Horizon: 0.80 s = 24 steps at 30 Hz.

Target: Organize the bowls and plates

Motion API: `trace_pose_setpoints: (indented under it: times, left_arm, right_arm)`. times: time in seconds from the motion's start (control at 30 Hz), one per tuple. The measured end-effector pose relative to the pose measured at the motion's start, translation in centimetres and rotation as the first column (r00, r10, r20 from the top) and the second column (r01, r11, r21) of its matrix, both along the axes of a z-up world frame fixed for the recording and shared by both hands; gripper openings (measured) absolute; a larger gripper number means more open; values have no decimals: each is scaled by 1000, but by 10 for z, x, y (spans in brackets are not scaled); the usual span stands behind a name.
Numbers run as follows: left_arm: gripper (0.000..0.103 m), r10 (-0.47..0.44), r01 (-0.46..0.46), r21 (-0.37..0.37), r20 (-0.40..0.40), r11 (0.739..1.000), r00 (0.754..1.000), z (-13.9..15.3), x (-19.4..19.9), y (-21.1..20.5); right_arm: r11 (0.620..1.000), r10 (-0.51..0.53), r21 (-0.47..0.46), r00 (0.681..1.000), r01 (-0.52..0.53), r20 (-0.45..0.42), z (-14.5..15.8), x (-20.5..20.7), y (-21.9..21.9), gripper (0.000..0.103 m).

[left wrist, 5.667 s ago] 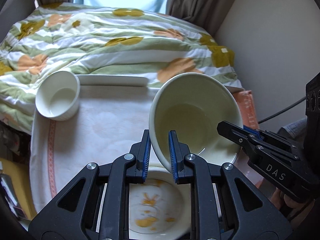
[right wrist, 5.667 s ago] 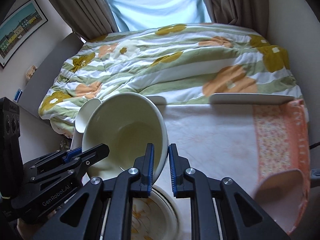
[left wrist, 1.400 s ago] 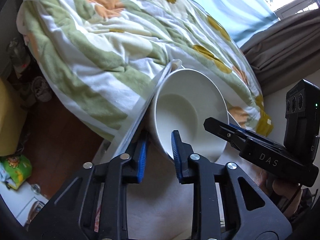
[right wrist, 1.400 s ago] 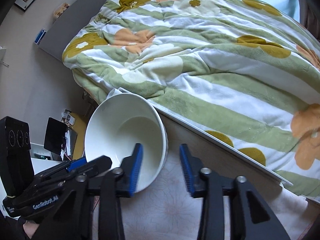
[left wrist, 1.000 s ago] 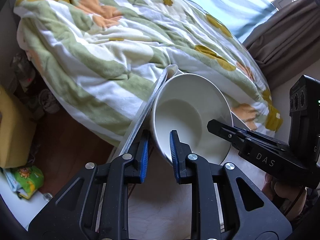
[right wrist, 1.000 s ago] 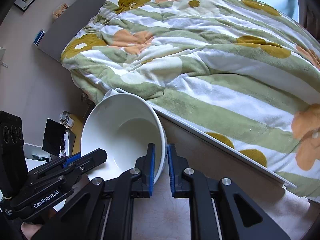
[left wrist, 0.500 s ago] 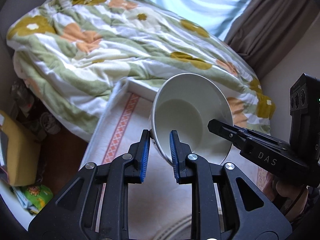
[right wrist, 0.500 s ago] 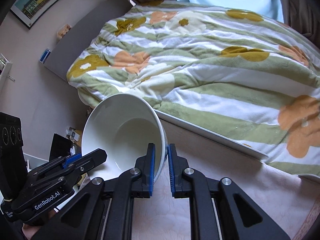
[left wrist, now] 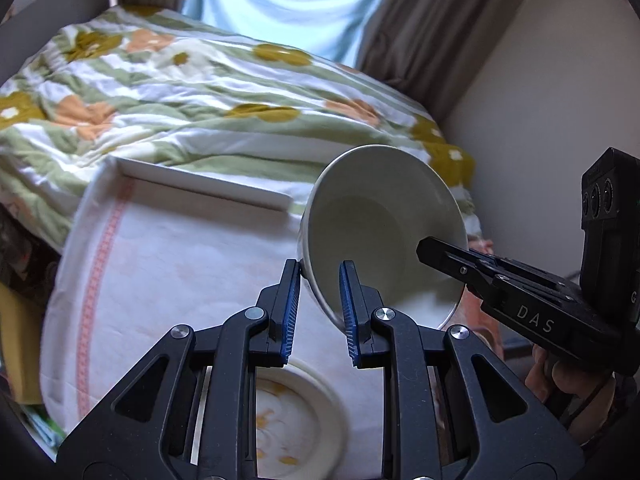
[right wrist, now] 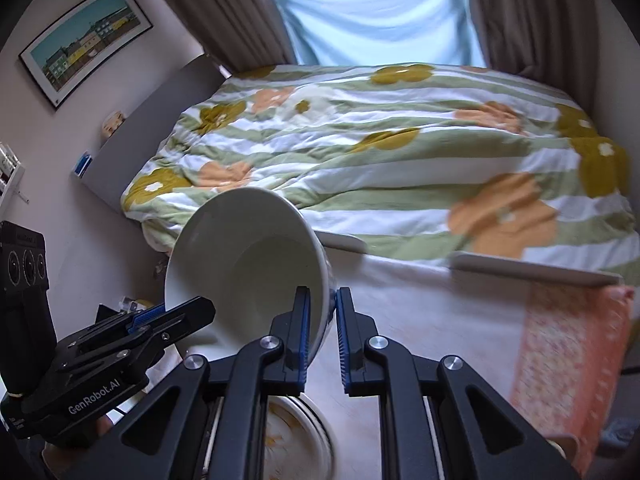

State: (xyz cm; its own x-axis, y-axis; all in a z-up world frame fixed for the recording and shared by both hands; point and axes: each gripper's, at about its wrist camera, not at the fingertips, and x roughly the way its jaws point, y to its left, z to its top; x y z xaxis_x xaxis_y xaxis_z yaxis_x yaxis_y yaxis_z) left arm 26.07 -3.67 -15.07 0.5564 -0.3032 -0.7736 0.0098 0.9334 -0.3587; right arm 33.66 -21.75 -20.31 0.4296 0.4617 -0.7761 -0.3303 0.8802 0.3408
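Observation:
A white bowl [left wrist: 380, 232] is held tilted in the air between both grippers, above the cloth-covered table [left wrist: 180, 264]. My left gripper [left wrist: 319, 312] is shut on the bowl's left rim. My right gripper [right wrist: 320, 330] is shut on the bowl [right wrist: 248, 268] at its right rim; it also shows in the left wrist view [left wrist: 448, 258]. A plate with orange-yellow flower marks [left wrist: 292, 424] lies on the table below the grippers; it also shows in the right wrist view [right wrist: 296, 436].
The table has a raised white back rail [left wrist: 208, 188] against a bed with a flowered green-striped quilt [right wrist: 400, 160]. An orange patterned cloth band [right wrist: 568, 352] covers the table's right end. A curtained window [right wrist: 376, 16] lies beyond.
Both grippers have carried the bowl from the table's far left corner back rightward over the table, above the flowered plate. Both stay shut on the bowl's rim.

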Motion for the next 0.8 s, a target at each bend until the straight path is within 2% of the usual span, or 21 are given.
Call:
trace_pose_setpoints:
  times: [0.23, 0.47, 0.63, 0.73, 0.8]
  left_arm:
    - [18, -138, 138, -11, -14, 990, 990, -7, -34, -92]
    - [18, -258, 258, -14, -75, 966, 963, -34, -63, -170]
    - [18, -303, 307, 4, -137, 952, 943, -52, -71, -201]
    - [18, -319, 330, 43, -166, 943, 933, -63, -73, -215]
    - [18, -324, 339, 59, -185, 939, 928, -71, -61, -216]
  right_arm:
    - [993, -116, -29, 993, 116, -10, -8, -50, -87, 12]
    - [973, -226, -47, 973, 224, -49, -30, -93, -153, 12]
    - [960, -279, -40, 954, 277, -106, -52, -110, -178, 12]
    - [952, -306, -16, 940, 307, -150, -66, -114, -191, 12]
    - [949, -312, -13, 935, 314, -171, -75, -116, -197, 12]
